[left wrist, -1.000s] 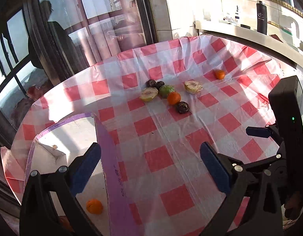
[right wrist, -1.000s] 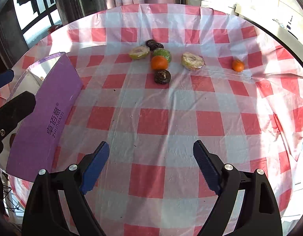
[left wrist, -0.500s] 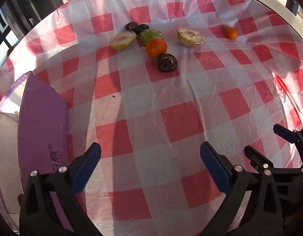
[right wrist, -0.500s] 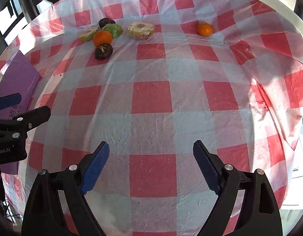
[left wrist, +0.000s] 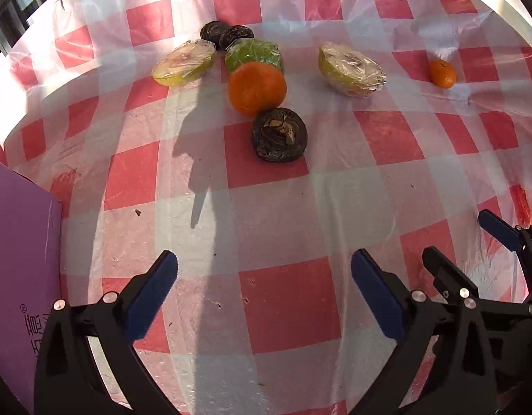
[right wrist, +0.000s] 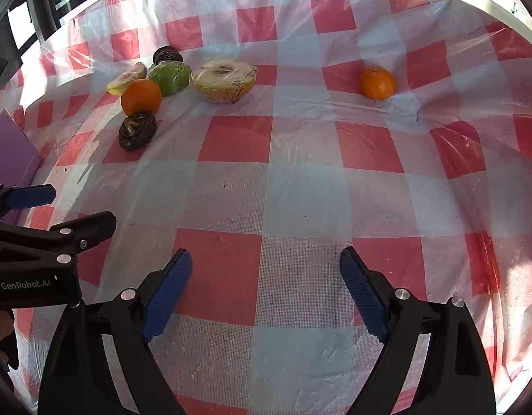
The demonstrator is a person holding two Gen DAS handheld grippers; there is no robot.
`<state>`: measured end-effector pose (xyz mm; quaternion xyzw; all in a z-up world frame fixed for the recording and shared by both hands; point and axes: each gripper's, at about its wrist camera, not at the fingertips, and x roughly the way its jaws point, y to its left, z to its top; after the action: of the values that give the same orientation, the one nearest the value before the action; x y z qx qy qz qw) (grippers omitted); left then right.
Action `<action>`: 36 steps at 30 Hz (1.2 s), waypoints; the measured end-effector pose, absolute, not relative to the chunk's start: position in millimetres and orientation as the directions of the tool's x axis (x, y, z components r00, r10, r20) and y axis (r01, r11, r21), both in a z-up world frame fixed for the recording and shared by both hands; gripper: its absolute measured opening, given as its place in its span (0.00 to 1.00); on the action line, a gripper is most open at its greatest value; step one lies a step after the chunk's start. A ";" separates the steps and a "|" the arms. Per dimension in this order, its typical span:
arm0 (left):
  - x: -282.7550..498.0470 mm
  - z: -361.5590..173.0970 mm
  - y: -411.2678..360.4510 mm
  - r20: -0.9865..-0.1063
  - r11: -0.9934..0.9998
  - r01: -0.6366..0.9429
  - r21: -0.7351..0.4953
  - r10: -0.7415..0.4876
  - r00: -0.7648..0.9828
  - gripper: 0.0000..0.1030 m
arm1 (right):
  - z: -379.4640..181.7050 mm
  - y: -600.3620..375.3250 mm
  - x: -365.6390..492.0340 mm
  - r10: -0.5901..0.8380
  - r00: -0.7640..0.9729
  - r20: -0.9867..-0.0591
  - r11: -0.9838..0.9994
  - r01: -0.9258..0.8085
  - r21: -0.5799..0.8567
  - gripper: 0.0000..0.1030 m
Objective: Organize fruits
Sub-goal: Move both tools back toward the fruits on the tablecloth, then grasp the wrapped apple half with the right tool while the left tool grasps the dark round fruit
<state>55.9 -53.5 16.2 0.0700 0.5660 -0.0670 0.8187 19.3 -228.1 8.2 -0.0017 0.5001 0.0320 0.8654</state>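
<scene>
Hovering released, left claw (left wrist: 264, 294) sits well short of round dark wrinkled fruit (left wrist: 279, 135); large round orange (left wrist: 257, 88) just beyond it. Right claw (right wrist: 266, 287) released, empty.

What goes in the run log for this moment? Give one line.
left gripper: open, empty | right gripper: open, empty | fruits: cluster around large orange, untouched | small orange: apart | purple box: left edge

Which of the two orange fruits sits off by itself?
The smaller orange, far right on the cloth, alone. The bigger orange is packed in the cluster, against the green fruit and a dark fruit.
</scene>
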 end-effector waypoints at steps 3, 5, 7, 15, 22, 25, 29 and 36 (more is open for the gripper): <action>67.2 14.2 -55.8 -0.933 0.983 0.175 0.051 -0.016 0.360 0.98 | 9.2 -241.2 35.5 0.057 0.516 -0.855 0.998 -0.047 0.038 0.82; 71.1 13.8 -57.3 -0.924 0.982 0.174 0.072 0.000 0.383 0.98 | 9.6 -250.7 47.8 0.058 0.525 -0.849 0.998 -0.022 0.055 0.82; 73.1 11.9 -58.3 -0.913 0.980 0.169 0.107 0.030 0.406 0.98 | 10.2 -259.7 61.5 0.075 0.534 -0.842 0.996 0.001 0.089 0.82; 69.4 6.4 -49.5 -0.897 0.988 0.142 0.067 -0.002 0.442 0.99 | 10.3 -224.8 122.1 0.180 0.546 -0.818 0.981 -0.161 0.108 0.83; 80.3 2.8 -53.4 -0.887 0.989 0.140 0.045 -0.025 0.460 0.99 | 7.0 -179.9 174.2 0.197 0.540 -0.818 0.953 -0.303 0.029 0.84; 89.4 2.5 -57.7 -0.887 0.990 0.134 0.040 -0.027 0.462 0.99 | 9.6 -176.6 183.7 0.222 0.550 -0.805 0.943 -0.331 0.034 0.73; 102.2 2.8 -68.1 -0.882 0.989 0.140 0.041 -0.030 0.471 0.97 | 12.0 -195.9 172.1 0.222 0.554 -0.802 0.962 -0.261 0.086 0.62; 114.4 7.4 -84.0 -0.856 0.983 0.185 0.013 -0.085 0.510 0.61 | 14.9 -251.4 103.4 0.170 0.578 -0.798 0.985 -0.073 0.156 0.62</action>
<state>114.4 -84.0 7.4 0.0512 0.4888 -0.0779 0.8674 103.4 -251.4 14.9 0.0531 0.4542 0.0686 0.8866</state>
